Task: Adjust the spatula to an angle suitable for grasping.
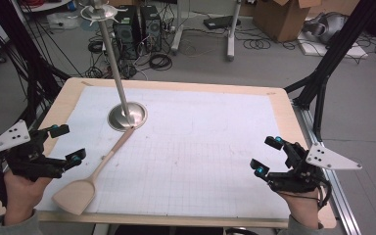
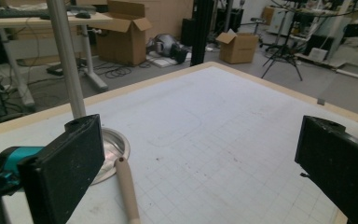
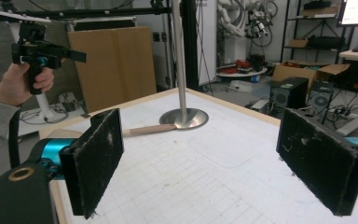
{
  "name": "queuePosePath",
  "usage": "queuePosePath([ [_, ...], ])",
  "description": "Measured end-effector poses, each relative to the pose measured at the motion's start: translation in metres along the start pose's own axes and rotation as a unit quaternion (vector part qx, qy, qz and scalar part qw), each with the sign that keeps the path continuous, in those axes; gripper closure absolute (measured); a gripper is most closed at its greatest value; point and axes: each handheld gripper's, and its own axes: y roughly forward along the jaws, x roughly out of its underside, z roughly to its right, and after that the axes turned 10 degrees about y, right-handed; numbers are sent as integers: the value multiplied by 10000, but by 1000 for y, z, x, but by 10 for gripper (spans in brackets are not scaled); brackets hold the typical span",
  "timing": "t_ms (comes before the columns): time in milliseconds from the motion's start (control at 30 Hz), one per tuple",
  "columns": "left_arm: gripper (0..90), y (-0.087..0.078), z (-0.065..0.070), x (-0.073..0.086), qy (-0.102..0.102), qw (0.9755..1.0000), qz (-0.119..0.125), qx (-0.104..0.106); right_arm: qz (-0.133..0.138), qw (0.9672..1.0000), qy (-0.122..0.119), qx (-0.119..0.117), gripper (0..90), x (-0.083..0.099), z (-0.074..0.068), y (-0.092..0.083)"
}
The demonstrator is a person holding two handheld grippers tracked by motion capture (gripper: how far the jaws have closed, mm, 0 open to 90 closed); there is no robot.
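White mat [image 1: 200, 147] with a faint grey grid, on a pale wood table [image 1: 293, 122]. Light tan wooden spatula [image 1: 85, 183]. Silver metal stand [image 1: 126, 115] (shiny round base). Both grippers black with teal accents: left gripper [image 1: 64, 144], right gripper [image 1: 267, 155]; grey sleeves.

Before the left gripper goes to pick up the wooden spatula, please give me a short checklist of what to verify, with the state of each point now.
1. Left gripper open: ok.
2. Right gripper open, apart from the spatula: ok.
3. Spatula flat on the table, free of both grippers: ok.
4. Handle tip against the stand base: not ok, little room there.
5. Mid-handle free for jaws: ok.
6. Spatula weight: cannot tell.
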Motion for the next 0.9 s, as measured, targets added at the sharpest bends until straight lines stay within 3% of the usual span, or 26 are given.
queuePosePath([
  [200,18,9,-6,9,-79,9998,-187,-92,-19,10000,19,44,139,6,8,5],
  [367,17,9,-4,8,-37,9998,-157,-122,-67,10000,16,58,139,7,9,8],
  [467,17,8,-6,9,-80,9999,-114,-36,-54,10000,29,57,139,7,9,8],
  [500,17,8,-9,10,-219,9996,-33,150,-52,10000,37,62,139,7,9,8],
  [600,17,8,-9,11,-243,9995,26,183,-34,10000,-3,57,139,6,8,8],
  [700,17,9,-10,12,-204,9997,-100,19,-57,10000,27,51,139,7,7,8],
  [900,17,11,-11,14,-96,9995,-294,-71,-75,10000,36,29,138,7,8,9],
])
